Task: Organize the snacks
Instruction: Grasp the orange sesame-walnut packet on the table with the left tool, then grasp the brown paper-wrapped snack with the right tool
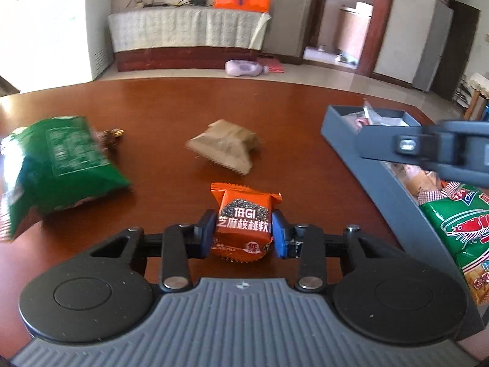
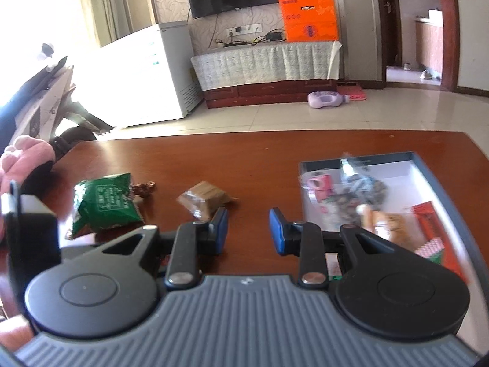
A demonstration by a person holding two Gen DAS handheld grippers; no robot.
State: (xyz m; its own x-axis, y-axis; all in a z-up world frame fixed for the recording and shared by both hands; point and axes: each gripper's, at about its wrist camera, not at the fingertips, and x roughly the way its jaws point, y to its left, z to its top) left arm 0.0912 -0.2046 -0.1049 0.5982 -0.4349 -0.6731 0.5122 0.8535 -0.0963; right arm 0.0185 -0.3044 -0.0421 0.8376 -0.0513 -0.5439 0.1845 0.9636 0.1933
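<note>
The left hand-held gripper (image 1: 241, 232) squeezes the orange snack pack (image 1: 243, 224), low in the middle of the picture, on the tabletop (image 1: 171, 107). The right hand-held gripper (image 2: 248, 231) is apart and empty. The slippery pack might slide out (only its sides are pinched) before reaching the gray box (image 1: 376, 177) at right.

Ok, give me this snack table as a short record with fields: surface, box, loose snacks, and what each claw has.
surface: brown wooden table
box: grey-blue box, open, already holding several snack packs
loose snacks: green bag, tan packet, small brown wrapped candy beside the green bag
left claw: shut on orange snack packet, pads pressing its two sides
right claw: open, nothing between the pads, above the table left of the box
</note>
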